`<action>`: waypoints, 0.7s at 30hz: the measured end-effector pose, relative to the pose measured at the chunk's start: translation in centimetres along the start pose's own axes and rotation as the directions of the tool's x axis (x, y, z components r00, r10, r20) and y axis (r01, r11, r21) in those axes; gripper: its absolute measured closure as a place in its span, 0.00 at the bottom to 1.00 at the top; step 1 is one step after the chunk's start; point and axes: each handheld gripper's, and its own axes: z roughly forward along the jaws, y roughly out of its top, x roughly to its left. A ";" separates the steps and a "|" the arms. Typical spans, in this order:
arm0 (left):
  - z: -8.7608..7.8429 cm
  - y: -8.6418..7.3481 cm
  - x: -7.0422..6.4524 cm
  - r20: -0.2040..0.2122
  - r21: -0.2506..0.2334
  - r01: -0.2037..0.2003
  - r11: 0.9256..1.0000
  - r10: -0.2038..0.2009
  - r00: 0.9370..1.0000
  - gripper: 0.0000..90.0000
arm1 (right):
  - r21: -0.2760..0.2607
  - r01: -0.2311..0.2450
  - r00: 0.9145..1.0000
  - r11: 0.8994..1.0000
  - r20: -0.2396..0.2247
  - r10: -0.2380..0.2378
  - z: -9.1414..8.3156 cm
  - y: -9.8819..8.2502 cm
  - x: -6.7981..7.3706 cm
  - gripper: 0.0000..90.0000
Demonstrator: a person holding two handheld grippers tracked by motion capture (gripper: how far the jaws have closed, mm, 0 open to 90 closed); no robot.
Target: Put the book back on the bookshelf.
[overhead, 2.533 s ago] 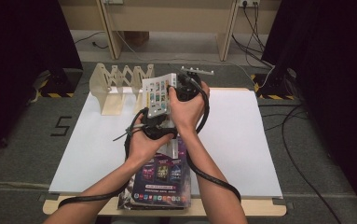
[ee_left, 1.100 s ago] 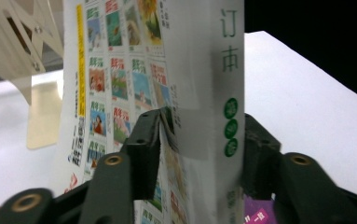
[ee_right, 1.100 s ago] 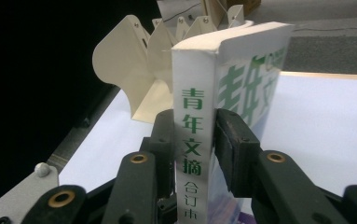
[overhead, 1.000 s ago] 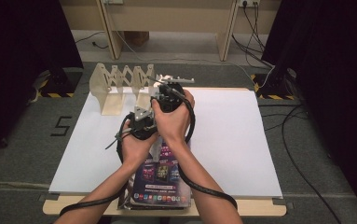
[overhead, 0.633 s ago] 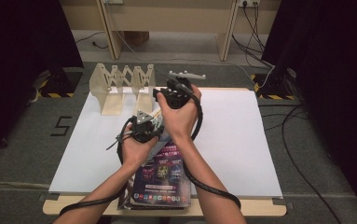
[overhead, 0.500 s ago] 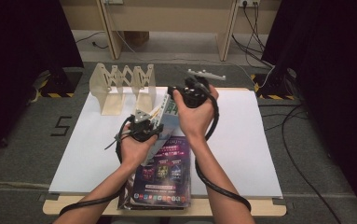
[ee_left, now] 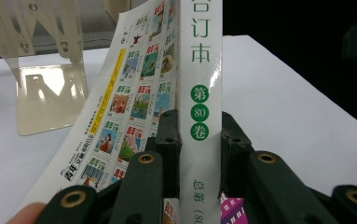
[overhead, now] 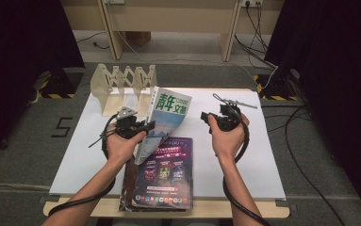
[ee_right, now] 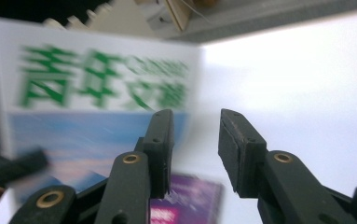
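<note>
Two books are in play from the high view, and I judge the job about half done: the green-titled book is lifted off the pile and held tilted upright over the white table, but it is not yet in the wooden rack behind it, which looks like where it belongs. My left gripper holds it low at the spine; my right gripper hangs well apart to the right with nothing in it. The purple magazine lies flat at the near edge, untouched.

From the left gripper view, the jaws have just been closing and now clamp the white spine of the green-titled book, one pad on each side. The back cover bows away leftward, glossy and floppy, printed with rows of small covers. The wooden rack stands just beyond.

From the right gripper view, the picture is blurred, so I hedge, but the jaws have been opening and stand apart on empty air. The green-titled book faces me, with green characters over a blue band.
</note>
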 end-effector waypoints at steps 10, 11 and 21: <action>-3.0 1.0 2.7 0.000 -0.062 0.019 0.998 -0.019 1.000 0.82 | 0.060 -0.054 0.997 0.997 0.050 0.051 0.4 -3.4 -4.2 0.72; -3.4 1.1 3.0 -0.004 -0.067 0.018 0.998 -0.018 1.000 0.82 | 0.062 -0.059 0.997 0.996 0.054 0.055 0.3 -3.6 -4.4 0.72; -6.5 2.6 4.9 -0.027 -0.122 0.048 0.991 -0.051 0.998 0.82 | 0.074 -0.072 0.995 0.995 0.070 0.067 0.5 -4.3 -5.3 0.72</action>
